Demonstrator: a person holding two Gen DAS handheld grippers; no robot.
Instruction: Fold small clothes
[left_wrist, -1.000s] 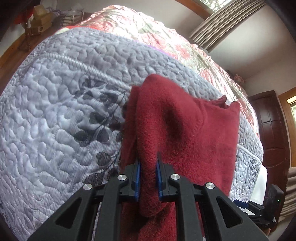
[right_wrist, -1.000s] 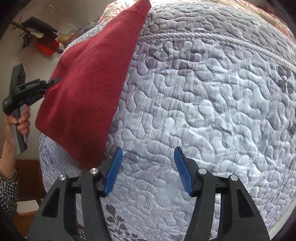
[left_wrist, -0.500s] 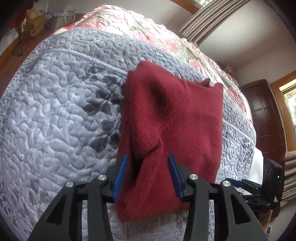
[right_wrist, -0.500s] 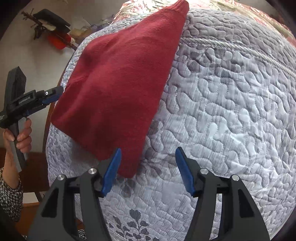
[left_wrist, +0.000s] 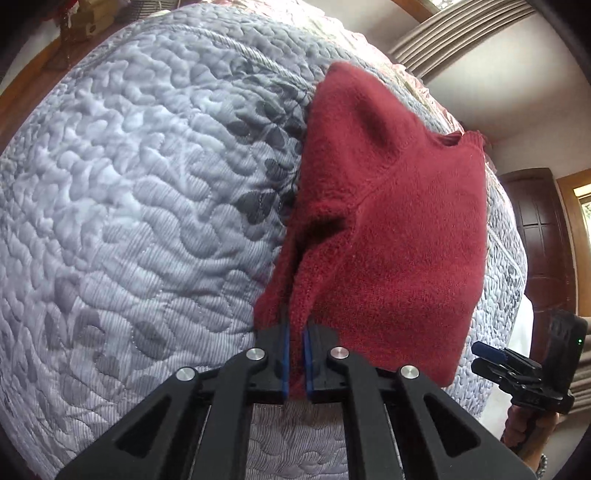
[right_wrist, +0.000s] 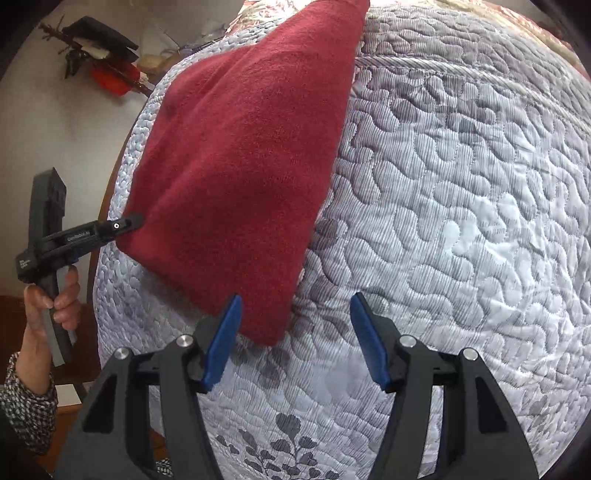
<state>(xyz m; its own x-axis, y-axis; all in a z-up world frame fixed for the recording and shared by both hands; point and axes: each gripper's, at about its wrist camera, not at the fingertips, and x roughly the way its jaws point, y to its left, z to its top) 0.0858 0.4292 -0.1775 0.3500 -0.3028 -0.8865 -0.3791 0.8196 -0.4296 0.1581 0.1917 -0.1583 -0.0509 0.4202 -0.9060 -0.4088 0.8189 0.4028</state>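
A dark red knitted sweater (left_wrist: 399, 229) lies folded on a grey quilted bedspread (left_wrist: 147, 184). My left gripper (left_wrist: 295, 332) is shut on a raised fold at the sweater's near edge, with red cloth pinched between the blue pads. In the right wrist view the sweater (right_wrist: 251, 155) stretches away to the upper middle. My right gripper (right_wrist: 295, 343) is open, and the sweater's near corner lies just inside its left finger (right_wrist: 225, 339). The left gripper (right_wrist: 129, 223) shows at the sweater's left edge. The right gripper (left_wrist: 491, 354) shows beyond the bed's right side.
The bedspread (right_wrist: 461, 221) extends wide to the right of the sweater. A floral quilt (left_wrist: 424, 85) lies further back. A dark wooden door (left_wrist: 539, 236) and curtains (left_wrist: 461, 26) stand behind the bed. A hand (right_wrist: 62, 299) with a checked sleeve (right_wrist: 26, 402) holds the left gripper.
My left gripper let go of the sweater half a second ago and has shut again on a fold at its near edge. The right gripper stayed open and came closer to the near corner.
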